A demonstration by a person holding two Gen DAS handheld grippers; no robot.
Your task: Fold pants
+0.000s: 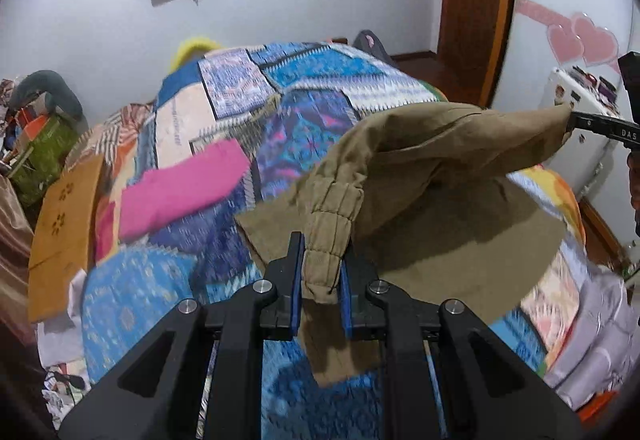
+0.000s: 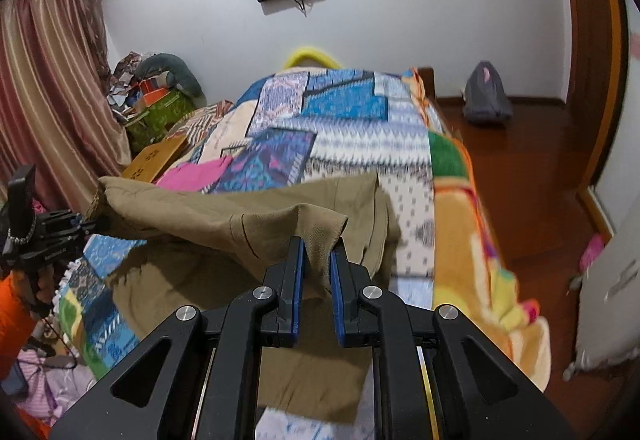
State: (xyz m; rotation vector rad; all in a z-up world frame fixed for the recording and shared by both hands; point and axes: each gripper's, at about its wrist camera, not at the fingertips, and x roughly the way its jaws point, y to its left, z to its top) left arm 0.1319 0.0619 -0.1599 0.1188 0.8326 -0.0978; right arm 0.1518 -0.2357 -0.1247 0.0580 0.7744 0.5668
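Khaki pants (image 1: pixel 432 160) hang stretched above the patchwork bed (image 1: pixel 280 108), lifted at two spots. My left gripper (image 1: pixel 322 260) is shut on the elastic waistband end. My right gripper (image 2: pixel 318 256) is shut on a fold of the same pants (image 2: pixel 248 224). The right gripper shows at the right edge of the left wrist view (image 1: pixel 600 126), and the left gripper at the left edge of the right wrist view (image 2: pixel 60 228). The lower part of the pants drapes on the bed below.
A pink garment (image 1: pixel 188 188) and a brown cardboard box (image 1: pixel 64 232) lie on the bed's left side. Clutter and a green bag (image 2: pixel 160 116) sit by the curtain (image 2: pixel 48 92). A grey bag (image 2: pixel 486 96) stands on the wooden floor, and a white fridge (image 1: pixel 576 132) is at the right.
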